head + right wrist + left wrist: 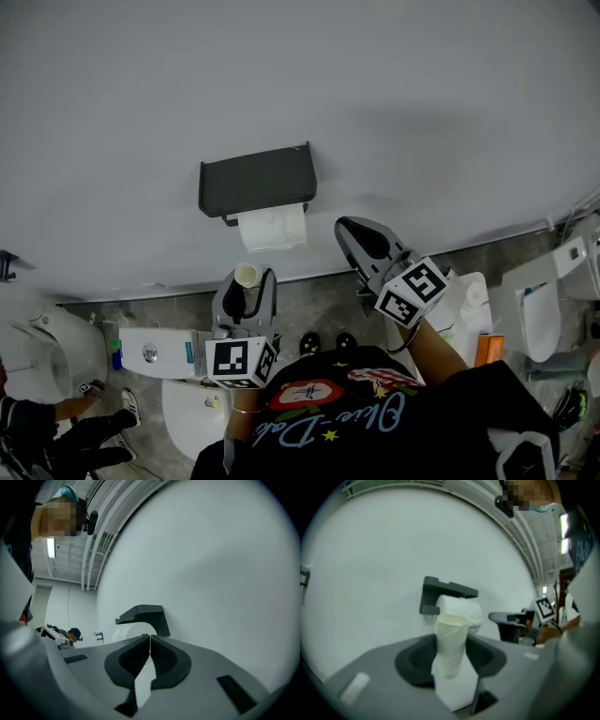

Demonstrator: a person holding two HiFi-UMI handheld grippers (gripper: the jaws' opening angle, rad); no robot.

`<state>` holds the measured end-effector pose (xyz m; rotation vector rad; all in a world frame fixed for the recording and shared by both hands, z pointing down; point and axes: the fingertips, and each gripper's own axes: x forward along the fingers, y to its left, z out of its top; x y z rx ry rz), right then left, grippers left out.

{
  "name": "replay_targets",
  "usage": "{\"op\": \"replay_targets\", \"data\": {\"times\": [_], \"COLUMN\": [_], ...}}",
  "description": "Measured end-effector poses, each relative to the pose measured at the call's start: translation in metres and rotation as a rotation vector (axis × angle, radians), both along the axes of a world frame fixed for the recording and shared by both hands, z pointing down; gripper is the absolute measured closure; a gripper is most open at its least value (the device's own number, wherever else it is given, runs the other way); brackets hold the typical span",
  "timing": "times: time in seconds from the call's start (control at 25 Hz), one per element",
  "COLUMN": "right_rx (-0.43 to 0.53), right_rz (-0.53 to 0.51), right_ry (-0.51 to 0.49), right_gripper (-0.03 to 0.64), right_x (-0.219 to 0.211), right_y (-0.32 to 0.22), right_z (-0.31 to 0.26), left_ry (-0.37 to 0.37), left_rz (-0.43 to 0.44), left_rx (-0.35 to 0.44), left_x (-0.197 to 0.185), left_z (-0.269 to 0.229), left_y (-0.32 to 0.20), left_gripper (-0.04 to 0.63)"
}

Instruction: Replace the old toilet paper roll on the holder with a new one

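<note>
A dark grey holder (255, 180) is fixed to the white wall, with a full white paper roll (273, 228) hanging under its cover. My left gripper (249, 286) is below it, shut on a cream cardboard tube (246, 275) that stands upright between the jaws. In the left gripper view the tube (451, 644) stands in front of the holder (447, 591) and roll (464, 609). My right gripper (349, 228) is just right of the roll, shut, with nothing between its jaws. The right gripper view shows the holder (145, 615) and roll (131, 632) close ahead of the jaws' tips (150, 639).
A white toilet with its cistern (159, 354) stands below my left hand, and another toilet (539, 314) is at the far right. An orange object (488, 350) lies by my right arm. A person (56, 422) crouches at the lower left.
</note>
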<state>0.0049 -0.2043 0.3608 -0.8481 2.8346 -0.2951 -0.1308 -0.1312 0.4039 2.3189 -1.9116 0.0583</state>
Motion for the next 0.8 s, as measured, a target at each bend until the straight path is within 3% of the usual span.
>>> {"op": "replay_targets", "data": {"times": [0.4,0.8], "right_rx": [0.028,0.017], "right_rz": [0.042,0.036], "right_ry": [0.1,0.085], "right_gripper": [0.603,0.603], "right_x": [0.0052,0.0016], "right_y": [0.0028,0.0047], "right_z": [0.0085,0.008], "left_ry": [-0.001,-0.005], "left_rz": [0.021,0.02], "left_rx": [-0.008,-0.007], "left_x": [0.0086,0.0076], "left_z": [0.0026,0.0028], "left_y": [-0.004,-0.0057], "left_gripper": [0.407,0.407]}}
